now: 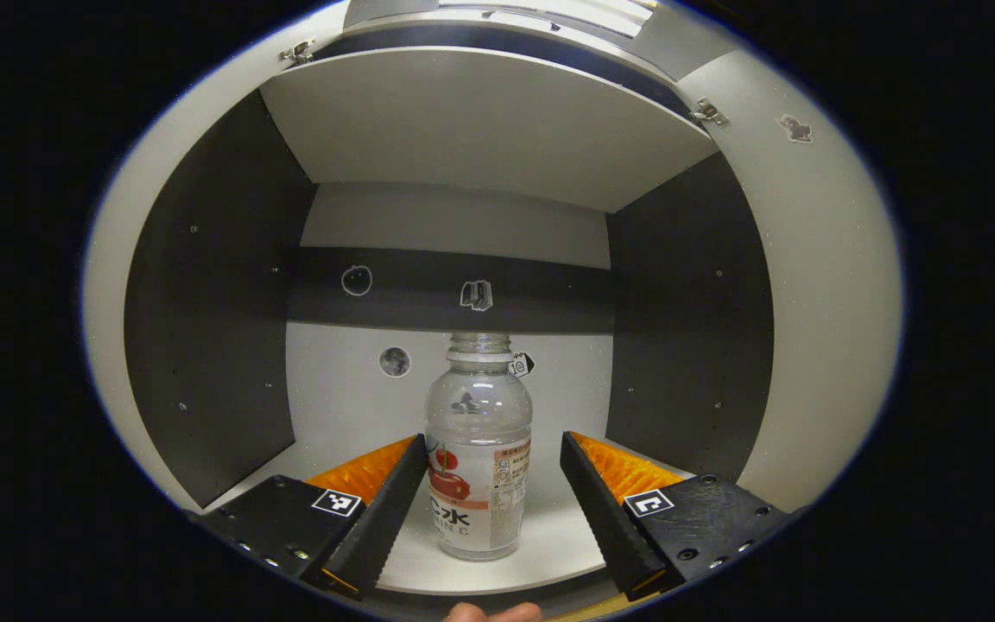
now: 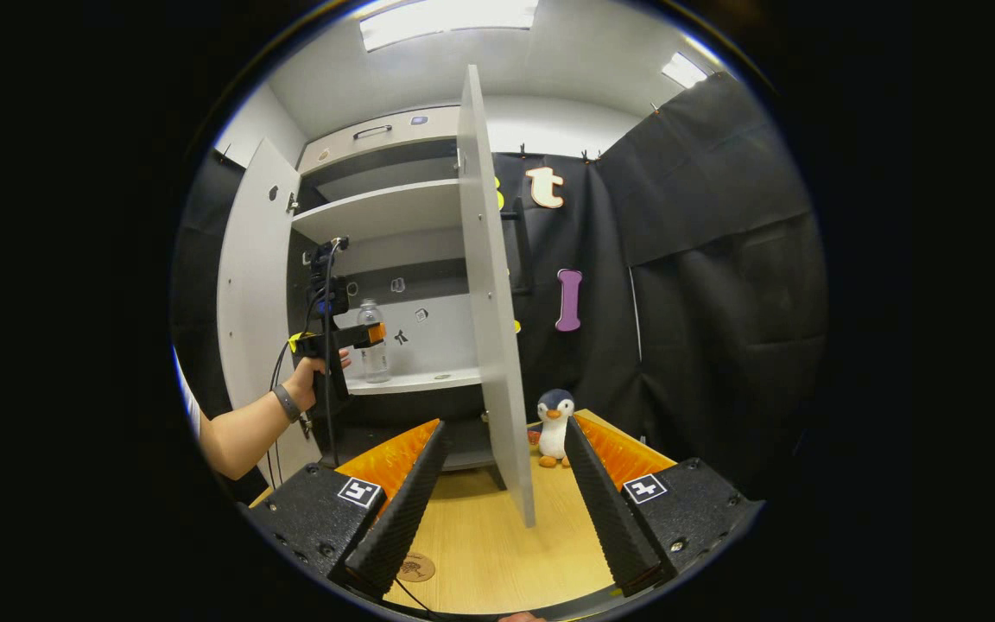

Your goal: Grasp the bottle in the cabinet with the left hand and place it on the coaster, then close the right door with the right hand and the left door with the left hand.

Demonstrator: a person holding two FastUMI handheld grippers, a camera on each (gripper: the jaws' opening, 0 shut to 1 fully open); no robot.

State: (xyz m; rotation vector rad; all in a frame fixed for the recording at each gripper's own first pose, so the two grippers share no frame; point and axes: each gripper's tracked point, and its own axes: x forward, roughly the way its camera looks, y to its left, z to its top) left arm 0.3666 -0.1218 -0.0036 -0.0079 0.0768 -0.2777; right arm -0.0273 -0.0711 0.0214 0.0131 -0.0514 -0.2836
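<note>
A clear plastic bottle [image 1: 478, 449] with a printed label stands upright on the cabinet's lower shelf [image 1: 541, 553]. My left gripper [image 1: 494, 453] is open, one finger on each side of the bottle, with small gaps to it. In the right gripper view the same bottle [image 2: 372, 341] shows on the shelf, with a hand holding the left gripper [image 2: 368, 335] at it. My right gripper [image 2: 504, 441] is open over the wooden table [image 2: 497, 536], facing the edge of the open right door [image 2: 493, 311]. The round coaster [image 2: 416, 568] lies on the table near its left finger.
The left door [image 2: 251, 294] stands open beside the person's forearm [image 2: 234, 432]. A plush penguin [image 2: 554, 428] sits on the table right of the right door. An upper shelf [image 1: 480, 121] spans the cabinet above the bottle. Small stickers dot the cabinet's back wall.
</note>
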